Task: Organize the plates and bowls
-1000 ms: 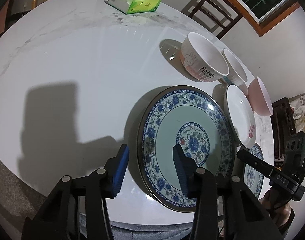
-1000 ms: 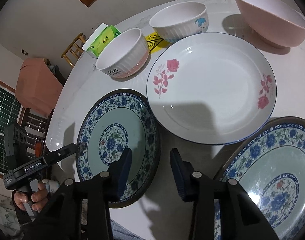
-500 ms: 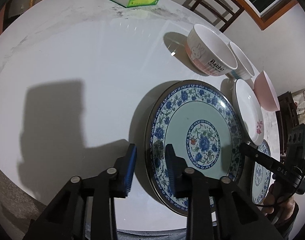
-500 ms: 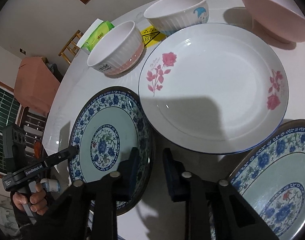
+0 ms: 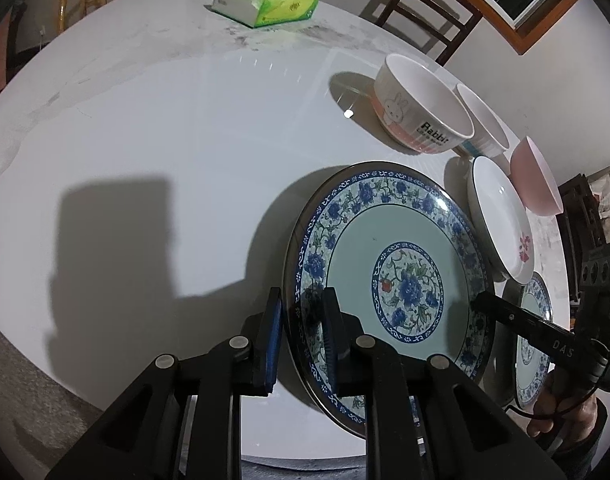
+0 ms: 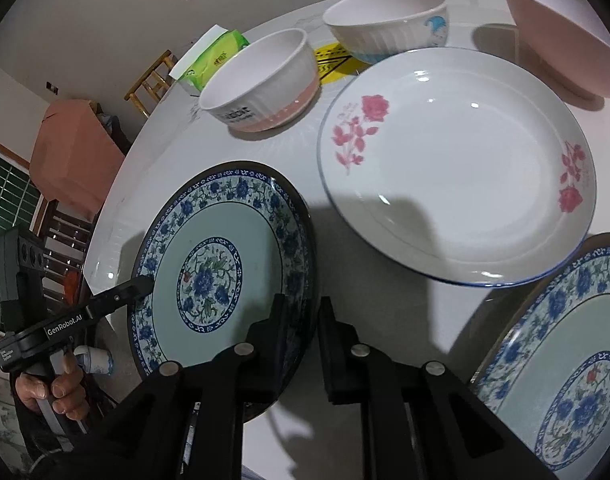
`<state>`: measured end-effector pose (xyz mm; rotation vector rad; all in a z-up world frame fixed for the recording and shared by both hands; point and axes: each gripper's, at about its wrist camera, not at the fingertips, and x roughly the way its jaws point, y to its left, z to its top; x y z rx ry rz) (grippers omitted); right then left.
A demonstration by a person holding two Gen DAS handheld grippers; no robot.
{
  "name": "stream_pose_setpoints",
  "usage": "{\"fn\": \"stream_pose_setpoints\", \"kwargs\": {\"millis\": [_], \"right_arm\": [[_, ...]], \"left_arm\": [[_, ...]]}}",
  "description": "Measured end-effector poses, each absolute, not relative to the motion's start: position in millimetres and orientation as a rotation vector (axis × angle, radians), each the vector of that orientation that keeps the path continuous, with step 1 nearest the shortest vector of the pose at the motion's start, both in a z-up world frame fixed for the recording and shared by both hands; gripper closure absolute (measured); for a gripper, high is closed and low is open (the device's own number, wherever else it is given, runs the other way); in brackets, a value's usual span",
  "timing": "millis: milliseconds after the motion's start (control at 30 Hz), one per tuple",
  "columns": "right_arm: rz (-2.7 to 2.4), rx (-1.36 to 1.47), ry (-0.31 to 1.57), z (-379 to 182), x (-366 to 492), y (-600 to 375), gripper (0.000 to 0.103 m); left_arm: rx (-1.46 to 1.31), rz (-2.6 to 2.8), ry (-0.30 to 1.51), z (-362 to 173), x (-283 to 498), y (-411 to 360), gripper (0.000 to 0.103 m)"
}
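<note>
A blue-patterned plate (image 5: 385, 240) (image 6: 261, 216) lies near the front edge of the white round table (image 5: 145, 120). My left gripper (image 5: 301, 294) straddles its left rim, one pad outside and one on the inner face, its jaws closing on the rim. My right gripper (image 6: 303, 299) is shut on the opposite rim. A second blue-patterned plate (image 6: 565, 340) lies to the right. Behind it is a white plate with pink roses (image 6: 457, 168). Further back stand a rabbit bowl (image 5: 417, 112), a ribbed white bowl (image 6: 385, 16) and a pink bowl (image 6: 565, 32).
A green tissue pack (image 5: 269, 0) lies at the far side of the table, with a wooden chair (image 5: 433, 12) behind. A yellow sticker (image 6: 333, 64) sits between the bowls. A person's hand (image 6: 61, 388) holds the left gripper's handle.
Both grippers' jaws have narrowed from wide apart down onto the rims of the blue-patterned plate. The hands have barely shifted, and the plate stays on the table.
</note>
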<state>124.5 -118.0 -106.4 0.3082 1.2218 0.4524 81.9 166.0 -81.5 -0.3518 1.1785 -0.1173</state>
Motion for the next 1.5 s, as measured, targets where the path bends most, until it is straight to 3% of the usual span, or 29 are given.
{"fn": "stream_pose_setpoints", "kwargs": {"millis": [1000, 1333, 1500], "right_arm": [[0.462, 0.284, 1.205, -109, 121, -85, 0.085], [0.420, 0.178, 1.135, -97, 115, -84, 0.078], [0.371, 0.099, 1.060, -82, 106, -91, 0.077]], "left_arm": [[-0.311, -0.058, 1.149, -88, 78, 196, 0.085], [-0.251, 0.050, 1.066, -67, 71, 196, 0.060], [-0.199, 0.113, 1.002, -49, 60, 182, 0.056]]}}
